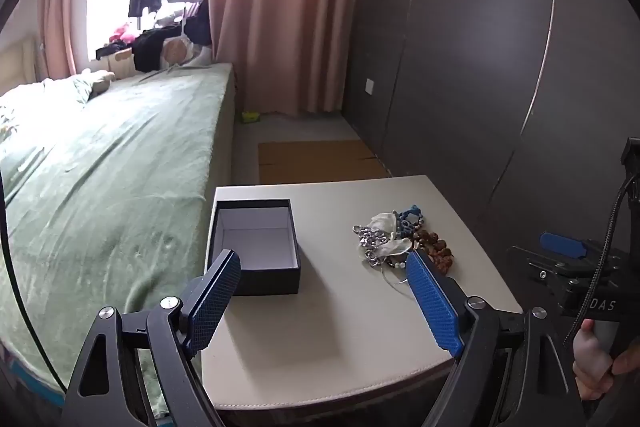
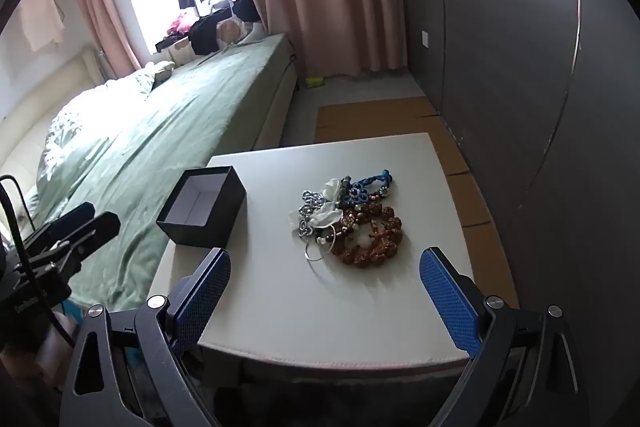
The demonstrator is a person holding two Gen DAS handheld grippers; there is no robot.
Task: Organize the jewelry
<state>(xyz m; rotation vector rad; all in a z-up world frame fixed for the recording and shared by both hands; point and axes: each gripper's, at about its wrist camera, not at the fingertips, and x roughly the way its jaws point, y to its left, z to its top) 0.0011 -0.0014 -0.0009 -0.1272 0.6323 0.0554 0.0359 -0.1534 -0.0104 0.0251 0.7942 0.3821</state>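
Right gripper open, tangled beaded jewelry

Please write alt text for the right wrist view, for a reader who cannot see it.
A tangled jewelry pile lies on a white table, apart from an empty open black box to its left. The right gripper hangs open in front of the pile, holding nothing; a green bed stands beyond.

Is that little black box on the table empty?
Empty: the black box stands lidless, and only its bare white lining shows inside.
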